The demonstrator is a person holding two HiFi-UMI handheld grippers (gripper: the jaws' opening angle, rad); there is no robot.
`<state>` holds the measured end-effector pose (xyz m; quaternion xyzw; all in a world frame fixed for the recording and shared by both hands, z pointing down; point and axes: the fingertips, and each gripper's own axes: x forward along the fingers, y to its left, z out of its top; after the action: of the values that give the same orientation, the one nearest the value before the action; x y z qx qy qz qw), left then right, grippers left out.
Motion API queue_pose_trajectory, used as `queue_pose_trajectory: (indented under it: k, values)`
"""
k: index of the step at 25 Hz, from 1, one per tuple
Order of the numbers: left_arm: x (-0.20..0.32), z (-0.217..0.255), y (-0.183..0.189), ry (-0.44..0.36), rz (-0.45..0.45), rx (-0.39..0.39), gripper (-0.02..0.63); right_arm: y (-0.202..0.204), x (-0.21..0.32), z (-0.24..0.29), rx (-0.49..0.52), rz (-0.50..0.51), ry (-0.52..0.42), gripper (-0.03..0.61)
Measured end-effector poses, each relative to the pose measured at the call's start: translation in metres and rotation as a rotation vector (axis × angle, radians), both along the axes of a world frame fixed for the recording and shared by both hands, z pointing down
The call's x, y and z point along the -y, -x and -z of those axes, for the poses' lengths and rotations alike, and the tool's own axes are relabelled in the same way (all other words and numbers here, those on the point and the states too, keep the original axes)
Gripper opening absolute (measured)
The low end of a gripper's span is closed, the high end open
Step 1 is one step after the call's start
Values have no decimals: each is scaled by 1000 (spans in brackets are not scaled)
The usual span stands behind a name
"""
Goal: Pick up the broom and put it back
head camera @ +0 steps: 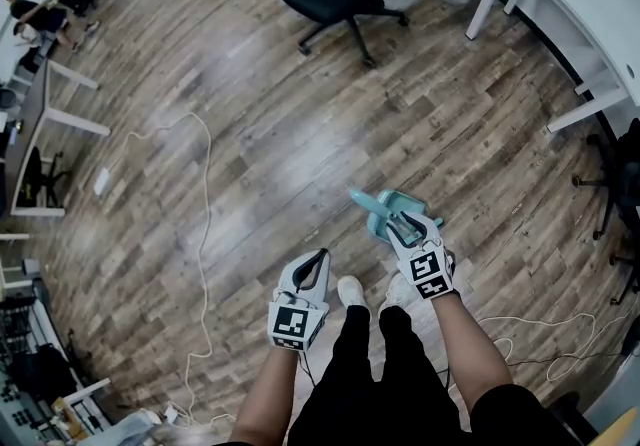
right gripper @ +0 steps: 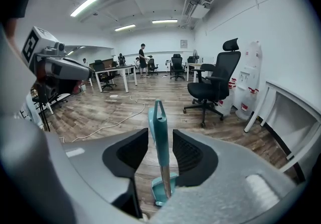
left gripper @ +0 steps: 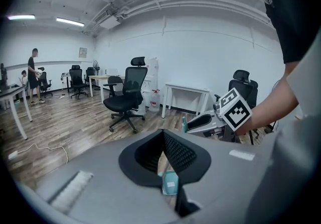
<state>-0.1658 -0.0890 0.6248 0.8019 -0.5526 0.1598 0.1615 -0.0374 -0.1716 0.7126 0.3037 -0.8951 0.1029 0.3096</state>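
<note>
Your right hand-held gripper (right gripper: 160, 138) has its jaws apart, with the teal broom handle (right gripper: 159, 115) standing upright between them. Neither pad clamps it. The handle runs straight down into the teal dustpan (right gripper: 156, 191) on the wooden floor (head camera: 250, 134).

With nothing gripping the handle, a sideways brush from either pad as you pull away could tip the broom out of the dustpan. It could also fall on its own if it is not seated.

Your left hand-held gripper (left gripper: 163, 138) has its jaws together on nothing. It hangs beside the dustpan and plays no part.

You cannot see the broom head, so you cannot tell whether it sits properly in the dustpan. In the head view your right gripper covers most of the handle. Whether the handle leans on the right-hand pad is hard to make out.
</note>
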Motion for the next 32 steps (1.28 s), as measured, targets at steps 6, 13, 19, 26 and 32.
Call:
queue_pose_trajectory:
  k: [6,13,19,26,32]
  values:
    - [-10,-12,-7,34,-10,-2,18,10,0,-7,8,7,12,150]
    - [-4,-4,-14,12,-10,-19,19,7,6,-9,-21,-23,-19,92]
    - [-6,2,-11,-2,1,-9,18,3,-4,-6,-17,-32,-35,89]
    - [-10,14,-15,-18,11,-21,19,-9,-22,-4,-22,-44,-54,87]
    - [-15,20,-20,-30,-1,-22,19,-29,-38,2,-11,-82,-86,87]
